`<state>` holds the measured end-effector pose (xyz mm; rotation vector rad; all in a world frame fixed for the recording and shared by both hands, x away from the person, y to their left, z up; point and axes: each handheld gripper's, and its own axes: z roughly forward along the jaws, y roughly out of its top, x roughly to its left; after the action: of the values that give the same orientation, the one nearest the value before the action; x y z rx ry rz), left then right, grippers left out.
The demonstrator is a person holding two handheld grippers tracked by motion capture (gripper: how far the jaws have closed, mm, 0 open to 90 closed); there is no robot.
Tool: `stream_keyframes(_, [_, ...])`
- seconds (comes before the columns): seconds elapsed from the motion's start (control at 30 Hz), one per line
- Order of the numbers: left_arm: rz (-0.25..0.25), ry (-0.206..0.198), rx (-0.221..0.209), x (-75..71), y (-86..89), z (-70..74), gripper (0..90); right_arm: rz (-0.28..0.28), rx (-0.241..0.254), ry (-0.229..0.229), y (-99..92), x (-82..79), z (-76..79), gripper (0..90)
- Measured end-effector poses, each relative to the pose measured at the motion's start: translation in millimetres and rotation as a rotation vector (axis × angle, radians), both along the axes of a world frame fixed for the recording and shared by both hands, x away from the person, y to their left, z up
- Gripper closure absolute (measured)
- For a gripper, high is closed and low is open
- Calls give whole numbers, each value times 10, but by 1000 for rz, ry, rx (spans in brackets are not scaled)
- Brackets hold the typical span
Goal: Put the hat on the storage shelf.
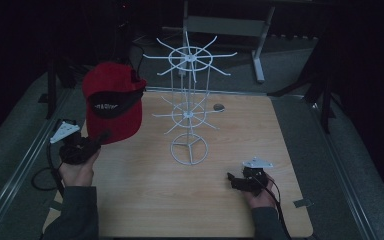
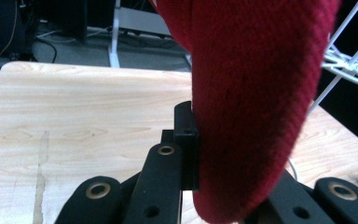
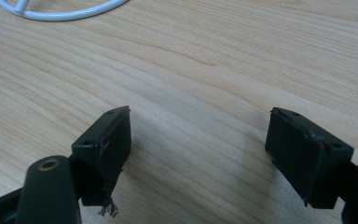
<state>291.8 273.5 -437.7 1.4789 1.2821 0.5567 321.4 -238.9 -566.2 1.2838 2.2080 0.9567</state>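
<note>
Cap, red, held up above table's left side, beside white wire rack, not touching it. Your left gripper clamps cap's brim edge; in left gripper view red fabric sits pinched between jaws, black pad pressed against it. Your right gripper rests low over table near front right, well apart from cap; jaws stand wide apart, nothing between them. Rack's base ring lies ahead of it. Small dark disc sits behind rack.
</note>
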Motion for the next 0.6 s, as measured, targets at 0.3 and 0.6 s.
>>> stream_keyframes(0.3, [6,-35,-14,-4,-15,97,853,0,0,0,0,0,0,223])
stream_keyframes(0.6, [6,-58,-26,-16,-31,156,853,-2,3,0,2,0,0,223])
